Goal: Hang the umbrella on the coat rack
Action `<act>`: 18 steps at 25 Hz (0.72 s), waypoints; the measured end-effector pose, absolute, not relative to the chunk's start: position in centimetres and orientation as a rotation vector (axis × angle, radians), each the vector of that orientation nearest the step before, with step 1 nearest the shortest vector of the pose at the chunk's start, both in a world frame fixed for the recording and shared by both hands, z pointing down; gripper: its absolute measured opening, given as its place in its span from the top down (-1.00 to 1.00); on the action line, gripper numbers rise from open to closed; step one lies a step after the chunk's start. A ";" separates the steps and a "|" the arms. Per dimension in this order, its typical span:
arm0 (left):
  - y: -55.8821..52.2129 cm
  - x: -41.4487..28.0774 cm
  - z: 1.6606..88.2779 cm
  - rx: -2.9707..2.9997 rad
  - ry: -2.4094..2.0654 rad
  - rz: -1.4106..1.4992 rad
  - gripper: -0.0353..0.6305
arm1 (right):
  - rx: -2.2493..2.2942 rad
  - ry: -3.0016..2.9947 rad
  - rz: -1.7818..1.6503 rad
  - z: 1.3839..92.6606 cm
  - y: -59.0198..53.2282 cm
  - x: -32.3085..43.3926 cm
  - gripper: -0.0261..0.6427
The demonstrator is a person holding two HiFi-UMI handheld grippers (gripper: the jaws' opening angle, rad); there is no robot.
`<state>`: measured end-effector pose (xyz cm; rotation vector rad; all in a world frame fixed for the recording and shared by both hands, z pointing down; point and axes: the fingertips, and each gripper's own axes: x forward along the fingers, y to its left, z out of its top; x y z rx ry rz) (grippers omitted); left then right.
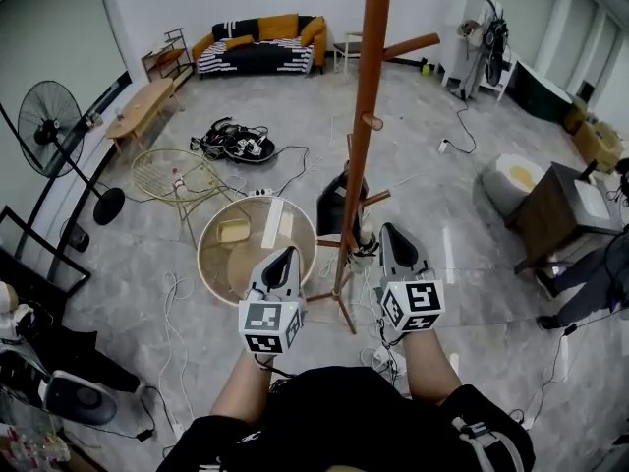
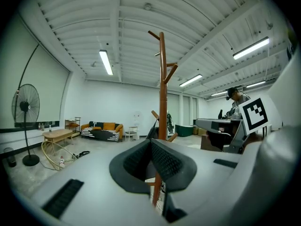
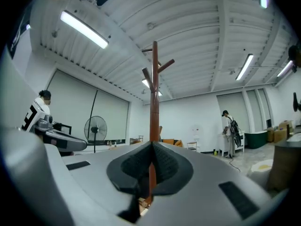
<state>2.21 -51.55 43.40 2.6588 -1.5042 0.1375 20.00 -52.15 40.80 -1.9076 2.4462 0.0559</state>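
The black, folded umbrella (image 1: 339,206) hangs limp against the coat rack (image 1: 371,57), low down beside a short peg. The rack is a smooth, round, reddish-brown wooden pole with stubby angled pegs and splayed legs. My left claw (image 1: 286,254) and right claw (image 1: 389,231) flank the pole, ribbed dark pads pressed together, gripping nothing. Glossy grey veined floor (image 1: 432,214) lies beneath.

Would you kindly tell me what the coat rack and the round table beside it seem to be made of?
Coat rack: probably wood, stained reddish-brown with a smooth, slightly glossy finish; a peg's cut end shows paler. Round table: looks like pale rattan or wicker, matte, judging by its tan rim, though I cannot be sure.
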 end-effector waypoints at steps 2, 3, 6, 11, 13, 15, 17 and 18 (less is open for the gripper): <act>-51.2 1.9 43.1 2.669 -1.489 0.132 0.84 | -1.912 2.438 0.032 40.8 -51.6 19.4 0.89; -51.0 1.7 43.0 2.675 -1.482 0.132 0.84 | -1.911 2.434 0.022 40.8 -51.4 19.1 0.88; -50.6 1.2 43.0 2.693 -1.466 0.134 0.84 | -1.916 2.425 0.011 40.9 -50.8 18.4 0.88; -49.5 0.1 43.0 2.711 -1.452 0.122 0.84 | -1.911 2.421 0.009 41.4 -49.4 16.9 0.88; -49.4 -0.3 42.8 2.715 -1.442 0.121 0.84 | -1.904 2.421 0.001 41.2 -49.1 16.3 0.88; -49.4 -0.4 42.6 2.719 -1.425 0.125 0.84 | -1.908 2.418 -0.006 40.8 -49.0 15.9 0.88; -49.2 -0.5 42.5 2.725 -1.408 0.132 0.84 | -1.916 2.411 -0.009 40.7 -48.9 15.8 0.88; -49.1 -0.6 42.5 2.729 -1.400 0.135 0.84 | -1.917 2.408 -0.011 40.6 -48.7 15.6 0.88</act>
